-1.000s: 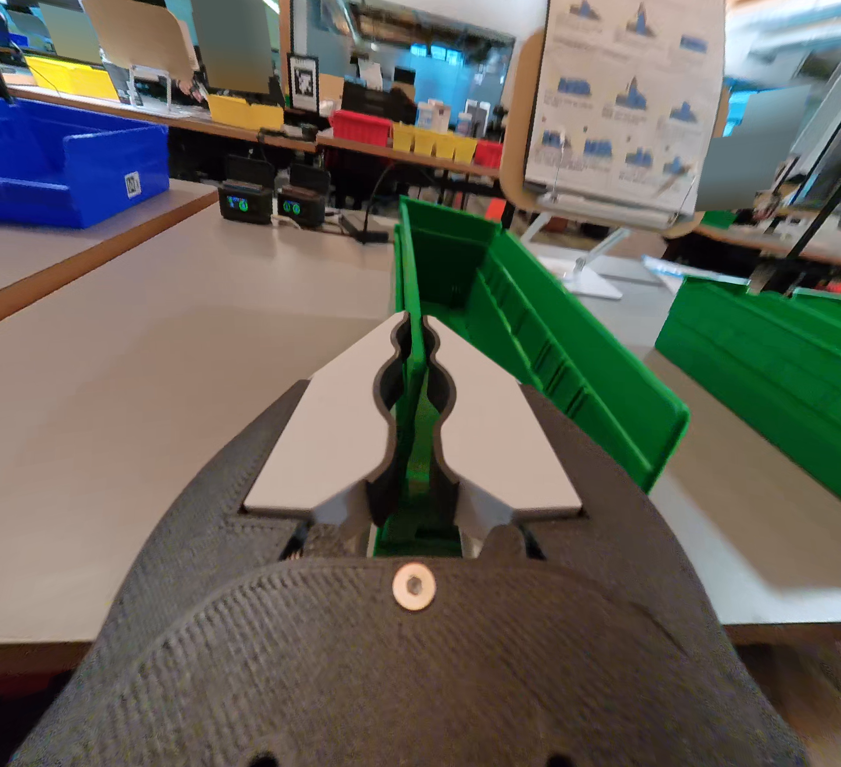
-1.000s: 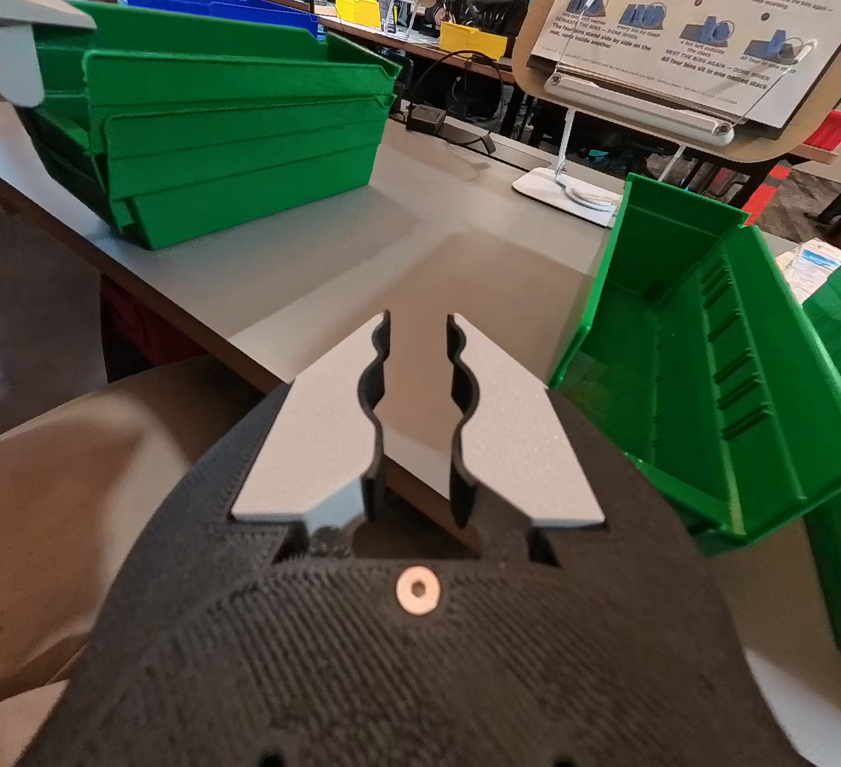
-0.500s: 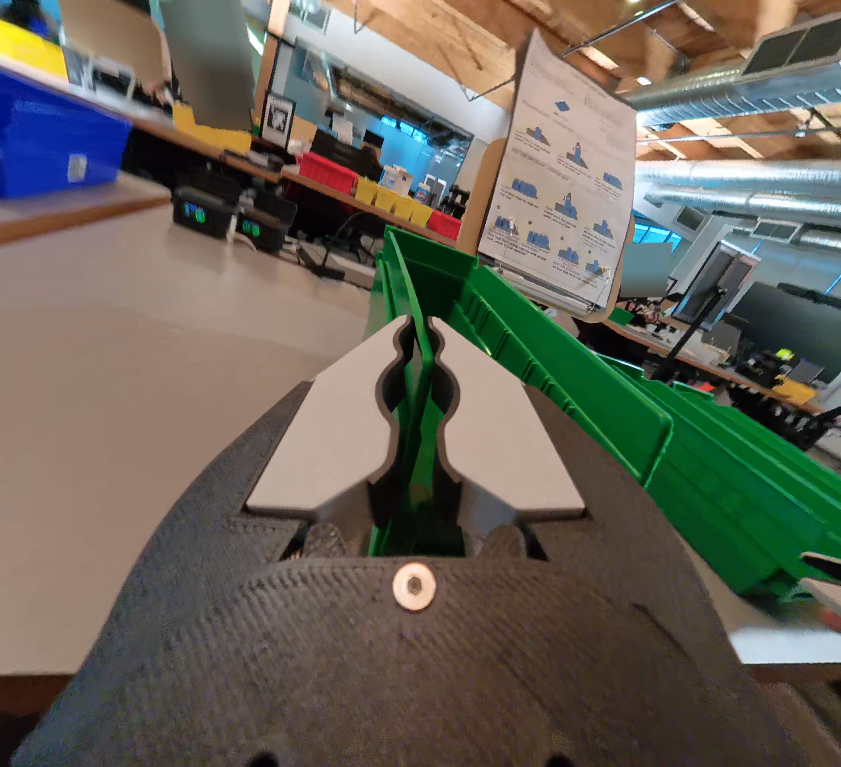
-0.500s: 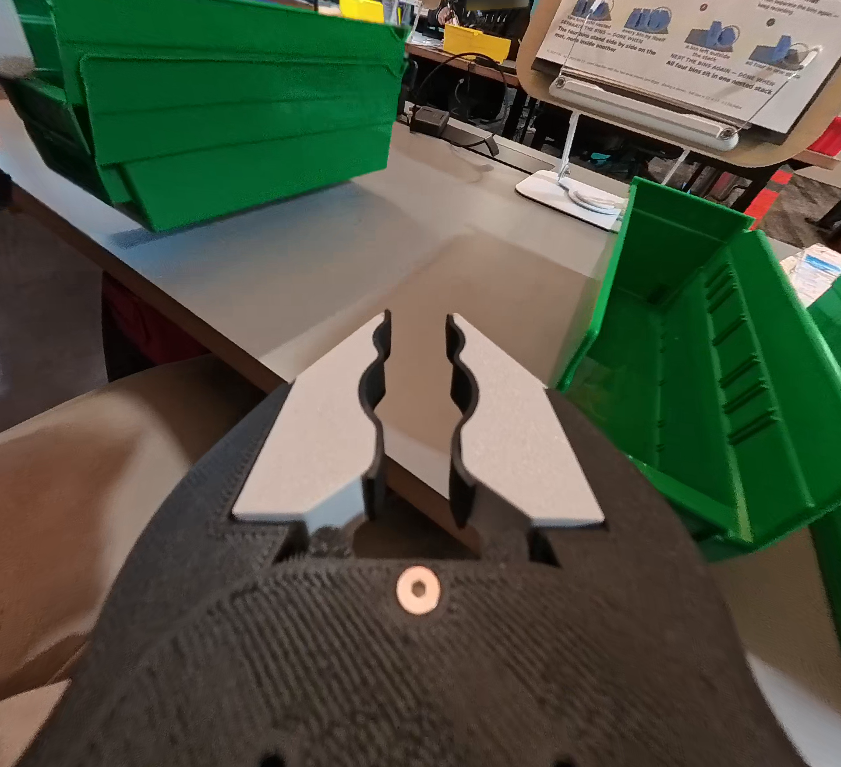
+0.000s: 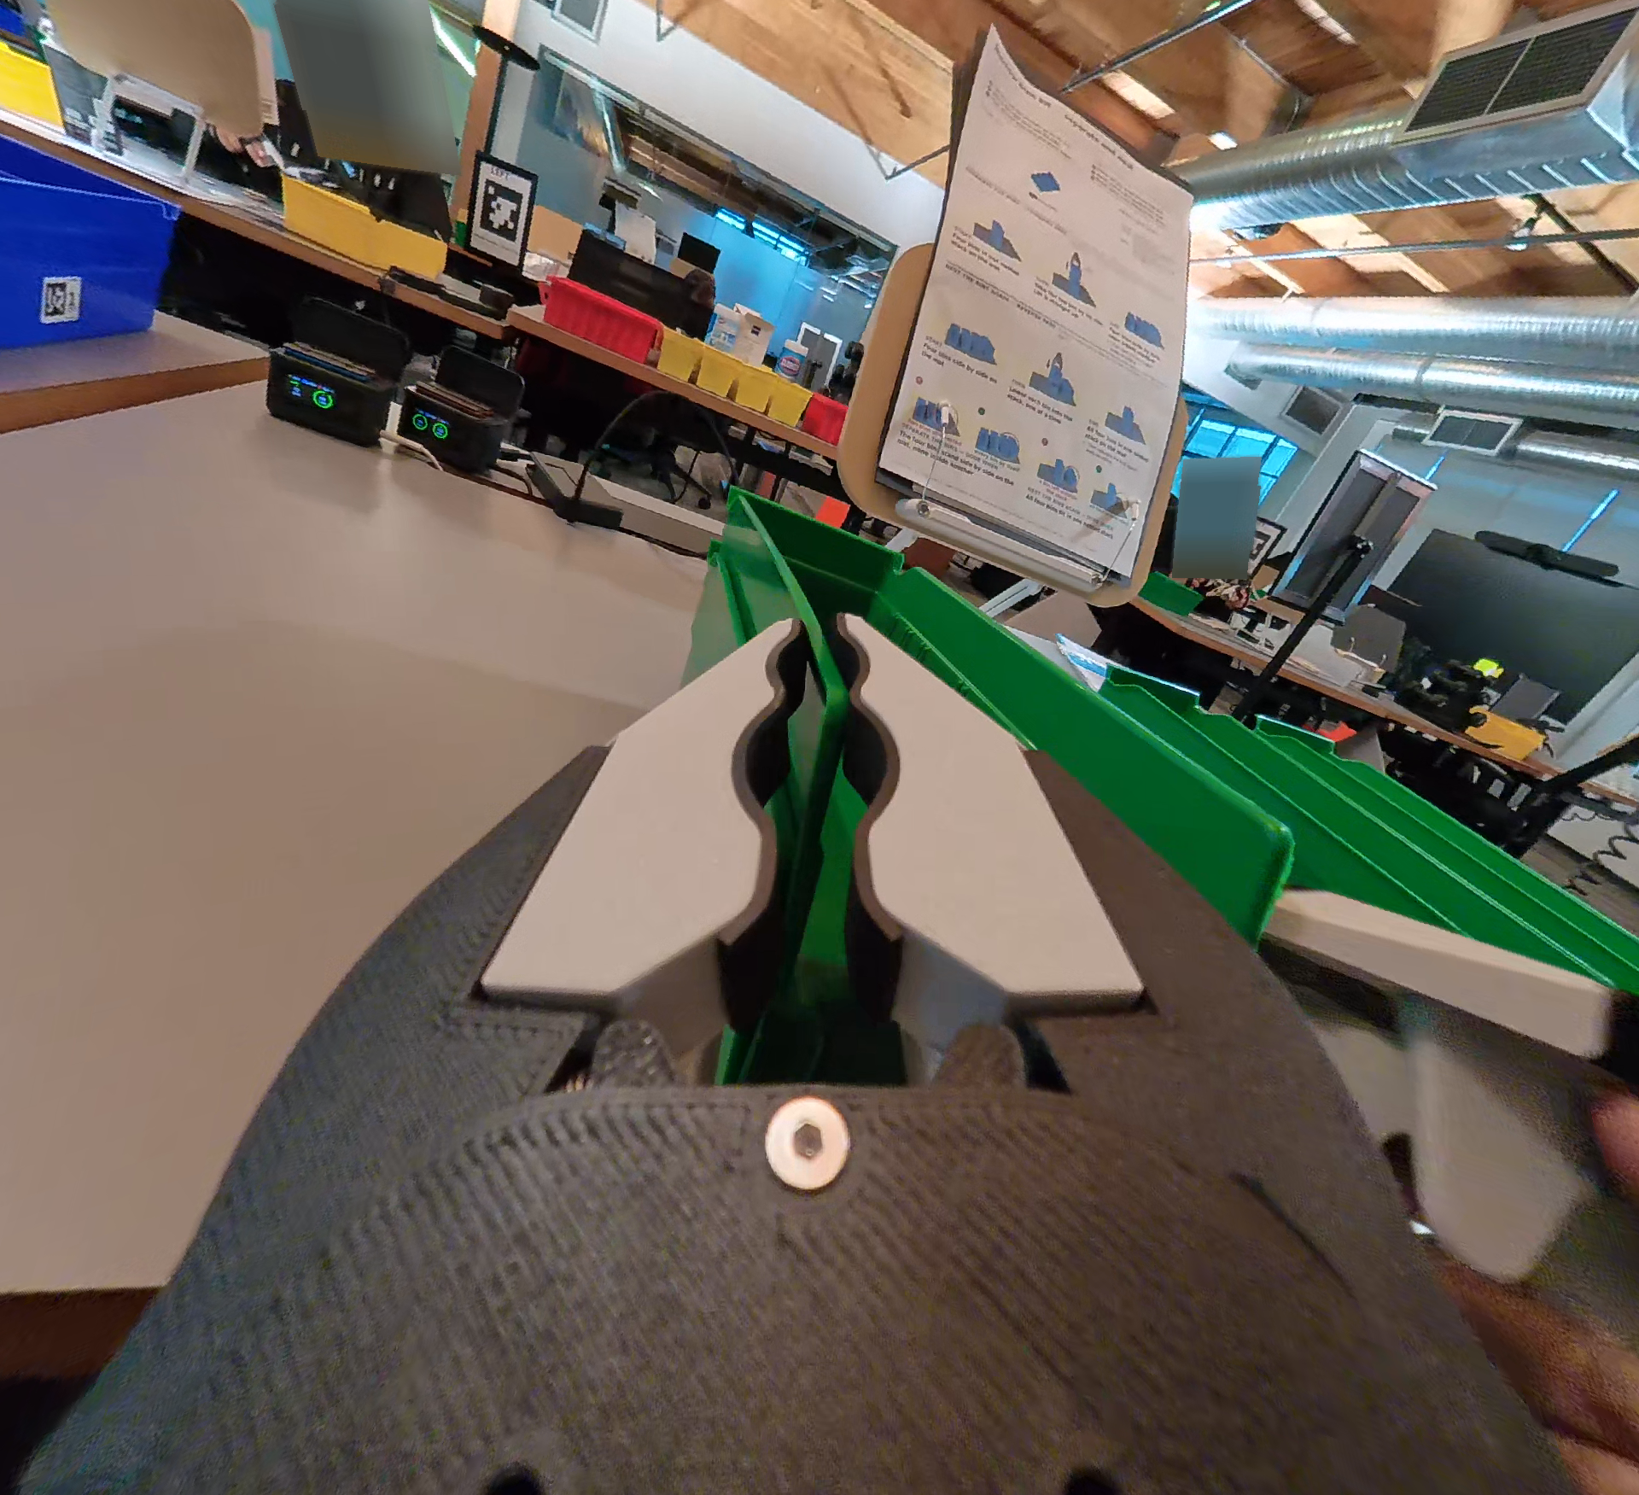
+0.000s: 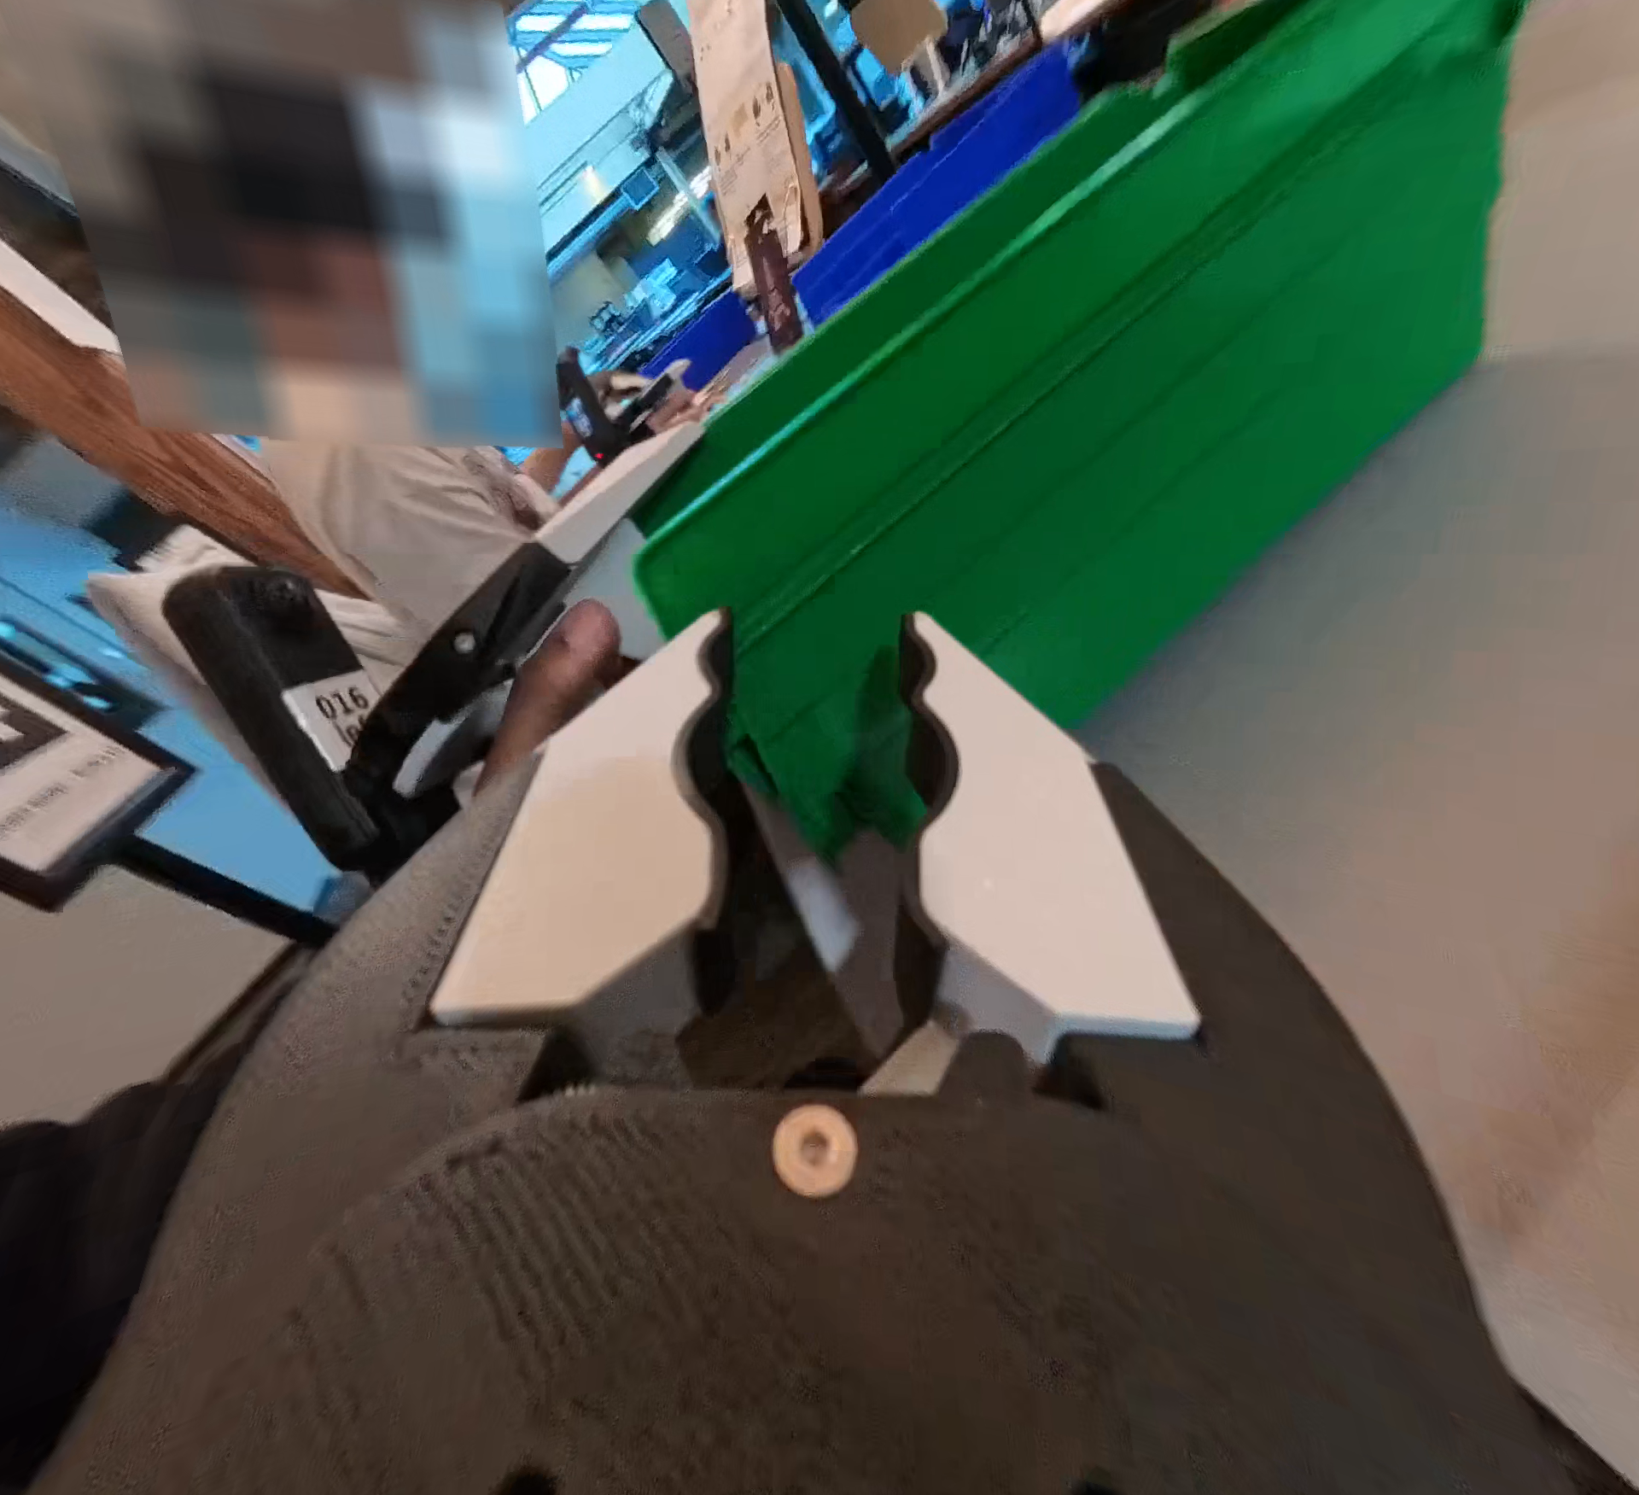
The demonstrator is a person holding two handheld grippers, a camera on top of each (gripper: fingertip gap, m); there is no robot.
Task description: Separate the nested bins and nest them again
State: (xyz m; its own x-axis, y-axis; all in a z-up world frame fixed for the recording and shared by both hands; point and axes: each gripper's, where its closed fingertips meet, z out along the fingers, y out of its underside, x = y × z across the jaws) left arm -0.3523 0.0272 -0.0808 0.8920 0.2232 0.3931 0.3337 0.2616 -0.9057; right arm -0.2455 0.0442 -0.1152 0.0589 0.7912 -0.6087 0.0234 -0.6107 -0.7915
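My left gripper is shut on the left side wall of the green nested bins and holds them tilted above the table. Two thin green walls show between its jaws. More green bin lies beyond to the right. My right gripper is open, with the near corner of the green bins between its jaws; this view is blurred. The right gripper's grey finger shows low right in the left wrist view. The left gripper's finger shows at the bins' end in the right wrist view.
The grey table stretches left. An instruction sheet on a stand stands behind the bins. Two black charger boxes and a blue bin are at the far left. A person in a light shirt is at the left.
The left gripper has lifted and tilted the green bins upward. The right gripper has swung left from over the table to the bins' near corner, which now sits between its jaws.
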